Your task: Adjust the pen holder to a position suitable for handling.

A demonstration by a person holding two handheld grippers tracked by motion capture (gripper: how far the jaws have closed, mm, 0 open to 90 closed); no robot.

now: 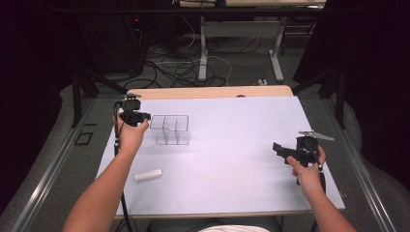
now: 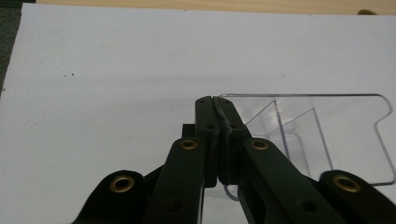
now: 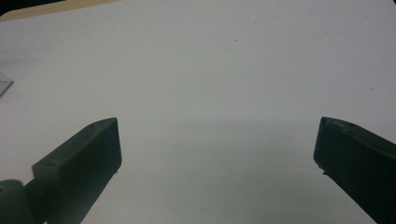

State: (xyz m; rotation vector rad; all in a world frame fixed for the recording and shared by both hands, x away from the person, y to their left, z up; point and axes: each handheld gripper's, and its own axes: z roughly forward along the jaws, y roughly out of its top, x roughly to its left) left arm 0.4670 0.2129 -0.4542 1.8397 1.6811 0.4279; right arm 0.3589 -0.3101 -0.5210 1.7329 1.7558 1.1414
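White table mat (image 1: 232, 145) over wooden tabletop (image 1: 212, 92); tangled cables (image 1: 179, 67) on floor beyond

Table surface (image 1: 232, 159) pale lavender-white with a light wood edge at the far side; compartment organiser (image 1: 170, 129) clear and colourless; small block (image 1: 148, 175) white; left gripper (image 1: 140, 116) and right gripper (image 1: 279, 149) black, left one's links set with brass-coloured rivets (image 2: 188, 144); floor grey.
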